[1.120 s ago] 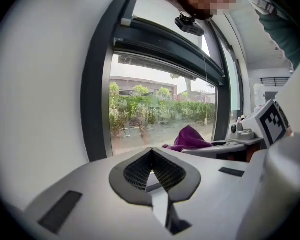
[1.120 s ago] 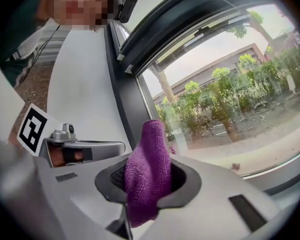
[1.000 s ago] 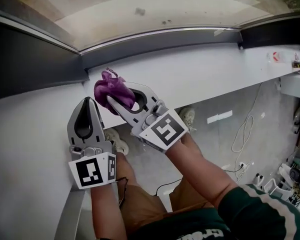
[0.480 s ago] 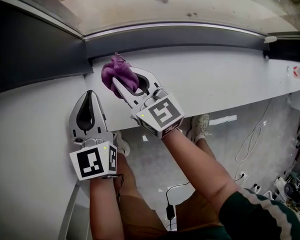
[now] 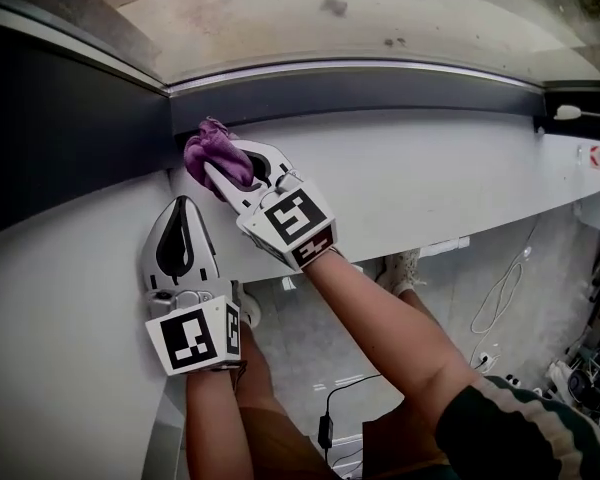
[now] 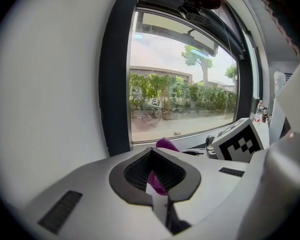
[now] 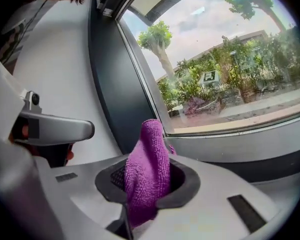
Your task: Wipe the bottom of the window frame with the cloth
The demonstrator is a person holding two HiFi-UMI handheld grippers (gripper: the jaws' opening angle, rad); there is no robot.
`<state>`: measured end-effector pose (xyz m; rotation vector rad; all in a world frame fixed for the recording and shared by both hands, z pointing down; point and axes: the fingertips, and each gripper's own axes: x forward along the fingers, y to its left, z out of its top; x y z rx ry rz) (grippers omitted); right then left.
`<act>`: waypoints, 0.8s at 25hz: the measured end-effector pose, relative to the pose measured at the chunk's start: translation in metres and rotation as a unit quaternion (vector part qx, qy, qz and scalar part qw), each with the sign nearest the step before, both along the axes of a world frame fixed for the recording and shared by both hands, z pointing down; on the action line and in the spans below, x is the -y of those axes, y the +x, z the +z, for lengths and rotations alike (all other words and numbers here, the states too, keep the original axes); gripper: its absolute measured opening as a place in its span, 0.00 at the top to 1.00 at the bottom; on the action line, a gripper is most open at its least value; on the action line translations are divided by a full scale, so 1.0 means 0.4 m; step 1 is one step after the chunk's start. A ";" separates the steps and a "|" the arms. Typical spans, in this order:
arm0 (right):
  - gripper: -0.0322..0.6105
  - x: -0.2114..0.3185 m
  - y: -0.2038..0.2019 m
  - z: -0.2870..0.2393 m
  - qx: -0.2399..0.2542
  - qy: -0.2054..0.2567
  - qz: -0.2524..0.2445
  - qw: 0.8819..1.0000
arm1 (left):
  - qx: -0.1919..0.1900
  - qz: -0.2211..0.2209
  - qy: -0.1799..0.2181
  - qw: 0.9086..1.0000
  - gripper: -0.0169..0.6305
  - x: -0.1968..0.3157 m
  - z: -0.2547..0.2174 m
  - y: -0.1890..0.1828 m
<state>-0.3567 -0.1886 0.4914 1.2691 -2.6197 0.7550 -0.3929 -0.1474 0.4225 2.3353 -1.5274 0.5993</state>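
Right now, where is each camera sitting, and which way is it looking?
Head view: on the person's head, looking steeply down at the white sill and dark grey window frame; both forearms, left gripper and right gripper show.
Left gripper view: on the left gripper, facing the window glass along its shut, empty jaws; the right gripper's marker cube shows.
Right gripper view: on the right gripper, facing the frame's corner along jaws shut on the fluffy purple cloth.
Shared: all three show cloth and frame.

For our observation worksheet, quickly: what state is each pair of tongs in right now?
Left tongs: closed, holding nothing.
Right tongs: closed on the purple cloth.
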 end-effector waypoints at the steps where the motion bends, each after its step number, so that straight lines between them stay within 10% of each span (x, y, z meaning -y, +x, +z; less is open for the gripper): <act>1: 0.80 0.003 0.002 0.013 -0.004 -0.006 -0.003 1.000 | 0.005 -0.006 -0.005 1.000 0.96 0.005 0.009 -0.004; 20: 0.80 -0.037 0.151 0.094 -0.069 -0.066 0.021 0.995 | 0.024 0.018 -0.033 0.999 0.96 -0.017 0.051 0.059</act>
